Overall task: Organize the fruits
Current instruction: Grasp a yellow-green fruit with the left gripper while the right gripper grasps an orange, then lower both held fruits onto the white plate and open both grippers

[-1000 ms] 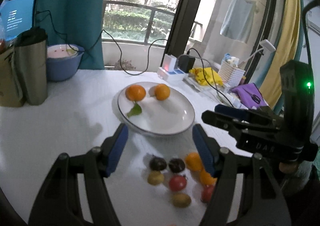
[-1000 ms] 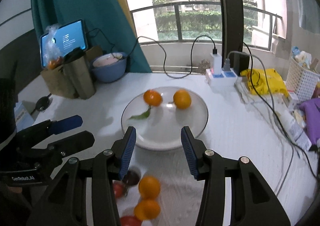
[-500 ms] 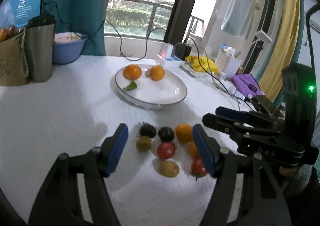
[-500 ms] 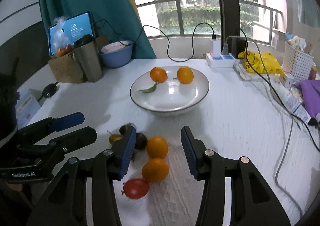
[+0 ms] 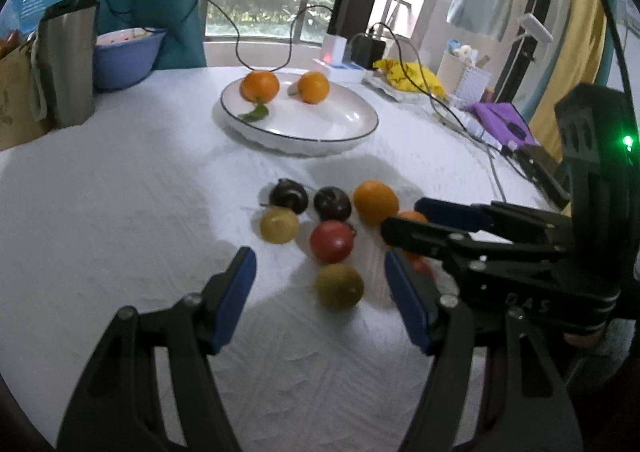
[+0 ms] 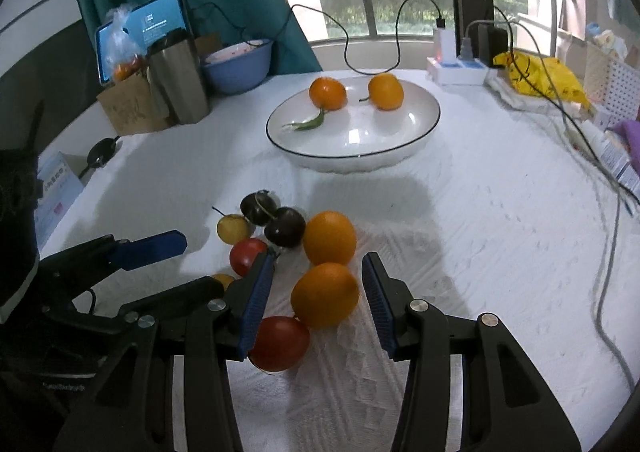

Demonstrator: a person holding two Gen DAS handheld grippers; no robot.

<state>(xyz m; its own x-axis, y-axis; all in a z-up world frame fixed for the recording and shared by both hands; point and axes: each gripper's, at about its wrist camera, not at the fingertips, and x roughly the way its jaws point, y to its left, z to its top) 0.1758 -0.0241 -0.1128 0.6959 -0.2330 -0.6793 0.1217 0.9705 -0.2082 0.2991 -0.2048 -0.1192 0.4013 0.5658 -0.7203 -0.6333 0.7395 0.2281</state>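
A white plate [image 6: 416, 132] [image 5: 352, 132] holds two oranges [image 6: 327, 93] [image 6: 385, 91] and a green leaf. In front of it several loose fruits lie on the white cloth: two oranges [image 6: 325, 294] [image 6: 329, 237], red tomatoes [image 6: 280, 343] [image 5: 331, 241], dark plums [image 6: 285, 232] and yellow-green fruits [image 5: 339, 285]. My right gripper [image 6: 318, 292] is open, its blue pads either side of the nearest orange, not closed on it. My left gripper [image 5: 320, 284] is open just before the yellow-green fruit, which lies between its fingertips.
At the back left stand a steel tumbler [image 6: 180, 80], a blue bowl [image 6: 238, 66], a paper bag and a tablet. A power strip [image 6: 456, 70], cables, a yellow bag [image 6: 540, 78] and a white basket lie at the back right.
Both grippers have pulled back from the plate and lowered toward the loose fruits. The right gripper now brackets the nearest orange; the left one has come up to the yellow-green fruit.
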